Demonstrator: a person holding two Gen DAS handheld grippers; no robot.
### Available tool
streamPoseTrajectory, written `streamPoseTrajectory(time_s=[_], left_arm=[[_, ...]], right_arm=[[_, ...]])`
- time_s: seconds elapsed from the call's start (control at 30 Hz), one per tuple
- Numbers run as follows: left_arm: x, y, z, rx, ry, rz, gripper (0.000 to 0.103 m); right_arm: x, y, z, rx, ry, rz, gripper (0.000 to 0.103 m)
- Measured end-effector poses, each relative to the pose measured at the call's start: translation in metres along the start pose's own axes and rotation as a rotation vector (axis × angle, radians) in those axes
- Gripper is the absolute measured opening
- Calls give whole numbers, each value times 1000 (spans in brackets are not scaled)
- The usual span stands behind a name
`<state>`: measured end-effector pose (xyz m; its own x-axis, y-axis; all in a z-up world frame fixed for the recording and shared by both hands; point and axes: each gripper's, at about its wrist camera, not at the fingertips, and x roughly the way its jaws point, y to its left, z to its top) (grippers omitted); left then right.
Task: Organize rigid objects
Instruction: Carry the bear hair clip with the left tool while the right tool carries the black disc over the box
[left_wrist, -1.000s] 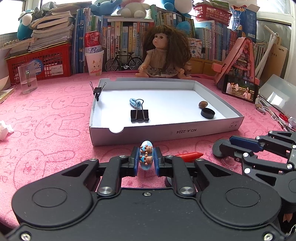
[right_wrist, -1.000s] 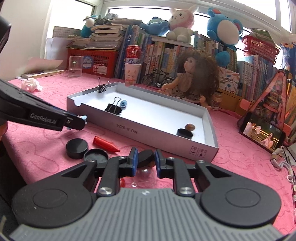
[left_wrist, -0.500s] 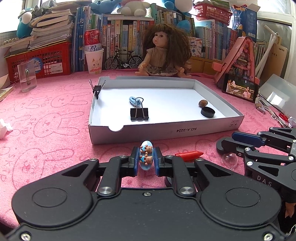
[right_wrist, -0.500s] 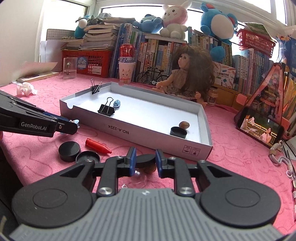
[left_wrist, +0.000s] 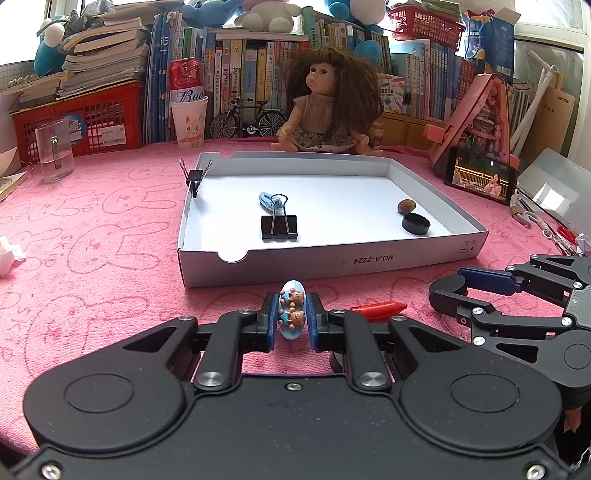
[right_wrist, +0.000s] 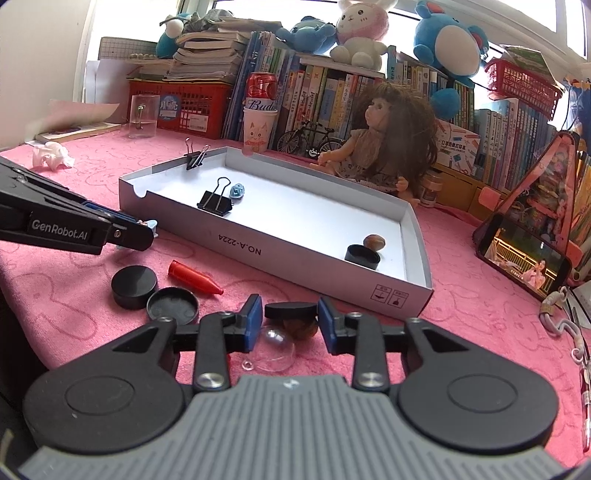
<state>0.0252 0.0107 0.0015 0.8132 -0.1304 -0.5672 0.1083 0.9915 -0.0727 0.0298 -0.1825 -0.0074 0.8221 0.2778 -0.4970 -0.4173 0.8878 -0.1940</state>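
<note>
Two grippers work over the pink cloth (left_wrist: 92, 240), each near the white box (left_wrist: 332, 260). At nine o'clock in the right wrist view, the left gripper (left_wrist: 291, 314) is clenched on a small blue oval charm with two bears (left_wrist: 292, 313), held upright just before the box's near wall. Inside the box, toward ten o'clock of its floor, a black binder clip (left_wrist: 279, 227) lies touching a pale blue piece (left_wrist: 266, 200); a smaller clip (left_wrist: 194, 176) grips the left wall. At four o'clock of the floor a brown nut (left_wrist: 406, 206) sits just beside a black cap (left_wrist: 416, 223). On the cloth before the box lie a red crayon tip (right_wrist: 194, 282), a black round lid (right_wrist: 134, 281) and an upturned lid (right_wrist: 172, 305), the two lids touching. At the right, the right gripper (right_wrist: 290, 322) has just been opening; its pads stand clear of a black disc (right_wrist: 290, 311) between them, with a brown nut-like thing (right_wrist: 301, 328) and a clear dome (right_wrist: 275, 349) below
</note>
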Motion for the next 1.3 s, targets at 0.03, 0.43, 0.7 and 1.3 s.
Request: streamPoseTrajectory(time_s=[0.03, 0.43, 0.7, 1.3], left_arm=[[0, 0, 0, 0, 0, 0, 16], [2, 2, 3, -3, -6, -2, 16], [1, 0, 4, -5, -13, -7, 16], [-1, -13, 29, 4, -72, -26, 16]], right_arm=[[1, -1, 1, 6, 3, -1, 52], [10, 2, 4, -6, 18, -8, 49], [7, 1, 8, 6, 1, -10, 40], [-1, -20, 24, 161, -37, 12, 40]])
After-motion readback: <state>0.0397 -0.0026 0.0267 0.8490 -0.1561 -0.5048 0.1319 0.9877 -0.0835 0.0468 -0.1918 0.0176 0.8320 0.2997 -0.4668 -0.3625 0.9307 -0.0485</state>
